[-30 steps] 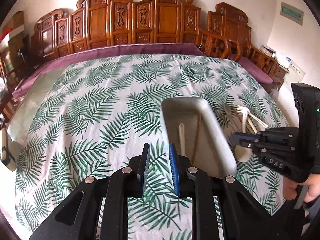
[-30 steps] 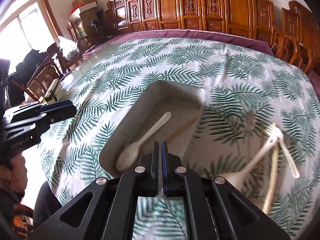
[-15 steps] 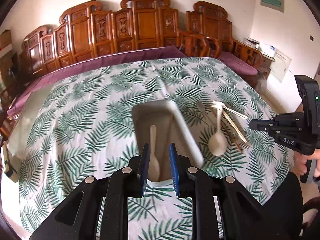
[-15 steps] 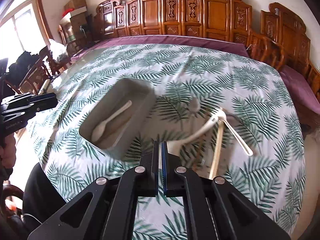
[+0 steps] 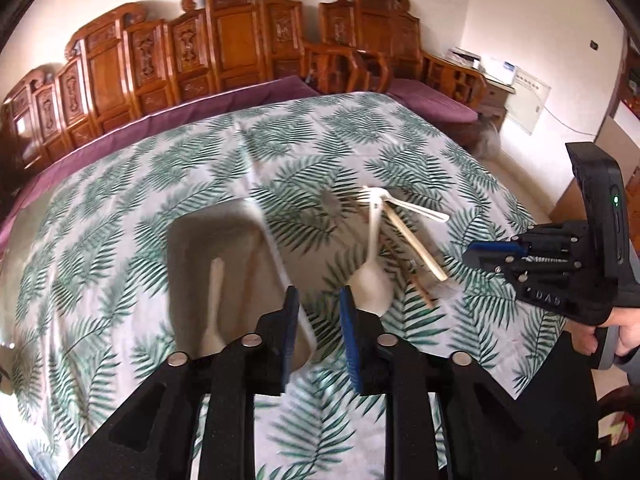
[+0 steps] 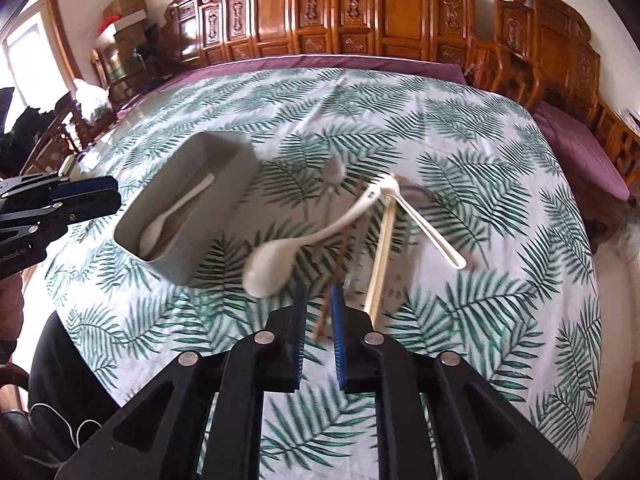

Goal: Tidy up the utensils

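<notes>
The grey bin (image 6: 188,204) sits on the leaf-print counter (image 6: 460,152) and holds one white spoon (image 6: 176,212). At 3 o'clock of the bin, loose utensils lie crossed: a large white spoon (image 6: 280,256), a fork (image 6: 428,224) and chopsticks (image 6: 380,256). The right gripper (image 6: 318,300) hangs over the chopstick ends, jaws slightly spread, just opening, nothing between them. The left gripper (image 5: 318,308), jaws also just opening and empty, hangs over the bin's near right edge.

One grey bin (image 6: 188,216), three white spoons (image 6: 272,264), one fork (image 5: 400,202), and chopsticks (image 6: 380,256) too blurred to count.
</notes>
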Tool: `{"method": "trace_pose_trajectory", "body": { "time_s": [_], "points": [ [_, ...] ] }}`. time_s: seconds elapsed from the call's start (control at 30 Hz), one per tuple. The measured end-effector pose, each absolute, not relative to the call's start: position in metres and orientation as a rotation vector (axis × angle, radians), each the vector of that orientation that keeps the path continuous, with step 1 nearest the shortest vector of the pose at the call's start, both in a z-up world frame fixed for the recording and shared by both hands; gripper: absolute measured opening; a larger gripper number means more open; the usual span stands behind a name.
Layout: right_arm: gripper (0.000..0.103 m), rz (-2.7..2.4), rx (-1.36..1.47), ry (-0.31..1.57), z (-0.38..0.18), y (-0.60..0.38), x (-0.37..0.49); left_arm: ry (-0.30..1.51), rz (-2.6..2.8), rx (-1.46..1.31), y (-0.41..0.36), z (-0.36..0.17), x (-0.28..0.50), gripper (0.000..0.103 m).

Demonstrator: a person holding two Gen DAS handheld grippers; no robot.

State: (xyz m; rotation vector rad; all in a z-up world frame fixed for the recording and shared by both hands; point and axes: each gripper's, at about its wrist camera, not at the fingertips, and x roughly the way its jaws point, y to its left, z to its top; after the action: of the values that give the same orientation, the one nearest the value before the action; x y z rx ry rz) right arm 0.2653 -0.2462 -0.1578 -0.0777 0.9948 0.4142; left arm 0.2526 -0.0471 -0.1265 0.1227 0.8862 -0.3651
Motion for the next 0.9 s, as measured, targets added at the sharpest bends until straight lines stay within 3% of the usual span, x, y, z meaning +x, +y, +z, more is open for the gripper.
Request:
{"method": "trace_pose_trajectory", "body": {
  "time_s": [0.63, 0.73, 0.9],
  "points": [
    [0.014, 0.365, -0.062, 1.037, -0.189, -0.290, 0.302, 1.005, -0.450, 0.158, -0.130, -0.180, 0.318, 0.027],
    [0.022, 0.364, -0.061, 1.041, -0.191, -0.294, 0.307, 1.040, -0.440, 0.168, -0.136, -0.192, 0.328, 0.028],
    [0.022, 0.367, -0.050, 1.038, -0.193, -0.299, 0.315, 1.092, -0.423, 0.181, -0.142, -0.211, 0.341, 0.028]
  ]
}}
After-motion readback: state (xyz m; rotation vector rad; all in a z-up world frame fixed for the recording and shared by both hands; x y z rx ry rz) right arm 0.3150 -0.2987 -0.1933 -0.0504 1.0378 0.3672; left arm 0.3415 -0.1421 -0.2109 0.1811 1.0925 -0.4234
